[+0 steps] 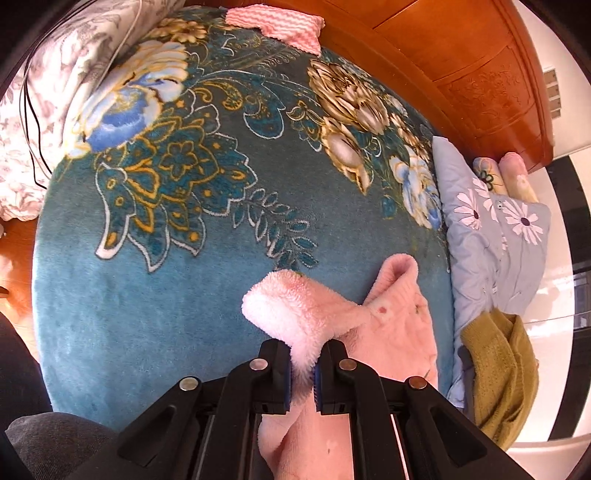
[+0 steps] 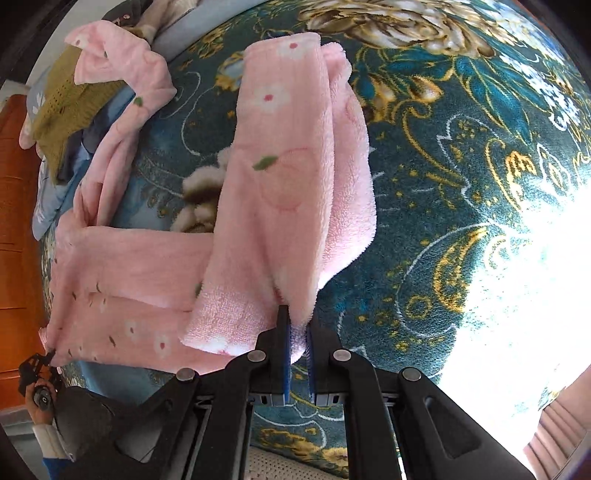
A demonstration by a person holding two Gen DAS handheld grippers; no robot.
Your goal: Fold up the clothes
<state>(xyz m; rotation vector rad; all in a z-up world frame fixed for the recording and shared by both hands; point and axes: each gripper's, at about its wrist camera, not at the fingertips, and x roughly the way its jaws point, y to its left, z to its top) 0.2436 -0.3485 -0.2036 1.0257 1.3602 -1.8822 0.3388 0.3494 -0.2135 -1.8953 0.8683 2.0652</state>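
A pink fleece garment (image 2: 122, 280) with small flowers lies spread on the teal floral blanket (image 2: 461, 192). My right gripper (image 2: 298, 332) is shut on a folded-over part of it (image 2: 280, 177), held just above the blanket. My left gripper (image 1: 303, 363) is shut on a fluffy edge of the same garment (image 1: 295, 306); it also shows small at the left edge of the right wrist view (image 2: 38, 365), pinching the garment's far corner. A pink sleeve (image 2: 122, 77) trails toward the pile at upper left.
The blanket (image 1: 166, 295) covers a bed with a wooden headboard (image 1: 480, 74). A pink zigzag cloth (image 1: 277, 26), a grey floral pillow (image 1: 495, 236), an olive knit garment (image 1: 502, 373) and a white floral quilt (image 1: 55, 92) lie around the edges.
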